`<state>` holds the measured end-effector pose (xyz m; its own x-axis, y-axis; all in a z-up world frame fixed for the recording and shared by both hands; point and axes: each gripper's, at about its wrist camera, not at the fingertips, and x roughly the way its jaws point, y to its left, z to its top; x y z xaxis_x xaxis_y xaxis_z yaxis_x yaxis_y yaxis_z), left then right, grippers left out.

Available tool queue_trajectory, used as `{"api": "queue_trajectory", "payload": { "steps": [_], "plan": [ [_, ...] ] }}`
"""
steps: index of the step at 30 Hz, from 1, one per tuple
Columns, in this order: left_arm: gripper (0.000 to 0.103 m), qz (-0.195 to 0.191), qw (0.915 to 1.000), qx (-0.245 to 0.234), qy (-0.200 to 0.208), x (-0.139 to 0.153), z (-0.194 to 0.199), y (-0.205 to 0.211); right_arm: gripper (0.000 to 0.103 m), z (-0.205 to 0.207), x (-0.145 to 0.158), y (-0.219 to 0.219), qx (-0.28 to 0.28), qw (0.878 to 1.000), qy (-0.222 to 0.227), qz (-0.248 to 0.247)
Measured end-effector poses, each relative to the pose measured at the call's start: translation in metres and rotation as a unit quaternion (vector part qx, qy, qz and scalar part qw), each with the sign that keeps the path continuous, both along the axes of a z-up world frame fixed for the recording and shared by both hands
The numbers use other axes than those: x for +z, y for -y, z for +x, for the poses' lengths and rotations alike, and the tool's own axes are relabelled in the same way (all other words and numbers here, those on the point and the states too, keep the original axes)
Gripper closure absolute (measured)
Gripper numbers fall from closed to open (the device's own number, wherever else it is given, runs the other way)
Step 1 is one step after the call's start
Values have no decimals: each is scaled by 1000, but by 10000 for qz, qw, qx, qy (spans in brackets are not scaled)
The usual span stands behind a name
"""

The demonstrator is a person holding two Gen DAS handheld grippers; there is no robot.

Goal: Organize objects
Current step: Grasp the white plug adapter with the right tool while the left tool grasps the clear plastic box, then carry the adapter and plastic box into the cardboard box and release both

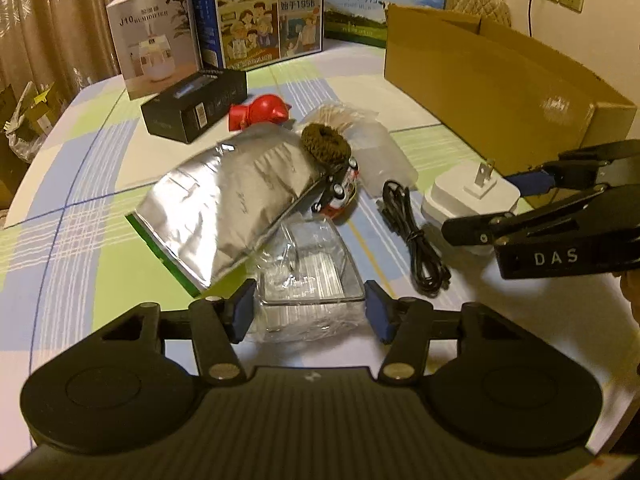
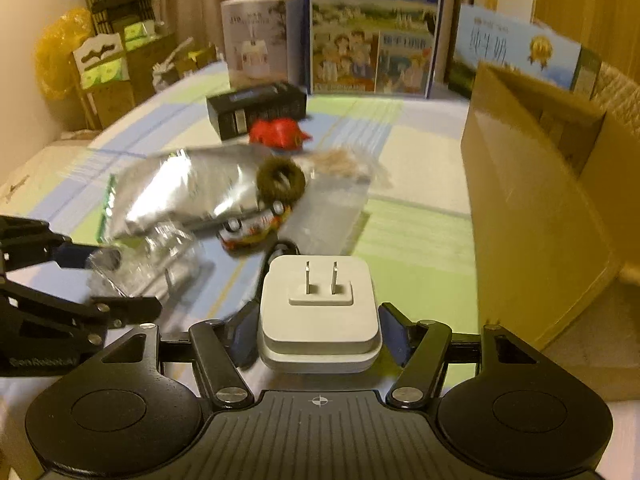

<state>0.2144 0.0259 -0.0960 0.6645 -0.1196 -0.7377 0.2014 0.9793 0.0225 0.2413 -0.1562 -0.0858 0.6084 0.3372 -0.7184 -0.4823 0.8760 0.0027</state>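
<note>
Checked tablecloth (image 1: 80, 184) carries the clutter. Right gripper (image 2: 318, 328) straddles the white charger (image 2: 318, 312), its 2 prongs up (jaws wide, not pinching); the cardboard box (image 2: 532, 208) stands to its right. Left gripper (image 1: 310, 312) gapes around a clear plastic tray (image 1: 312, 268).

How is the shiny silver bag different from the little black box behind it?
The shiny silver foil bag is soft, crinkled and puffy; the small black rectangular box is stiff with straight edges. The bag is larger and leans on other things, with a brown fuzzy ring resting on it; the box lies flat with nothing on it. Both lie on the checked tablecloth.
</note>
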Motion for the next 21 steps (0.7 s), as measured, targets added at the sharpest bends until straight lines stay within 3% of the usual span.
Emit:
{"api": "queue_trajectory", "payload": {
  "steps": [12, 21],
  "plan": [
    [55, -198, 9997, -17, 152, 33, -19, 10, 42, -20, 34, 13, -179, 9994, 150, 242],
    [55, -481, 9955, -261, 780, 94, -23, 42, 42, -32, 98, 44, -565, 9911, 1096, 507]
  ]
}}
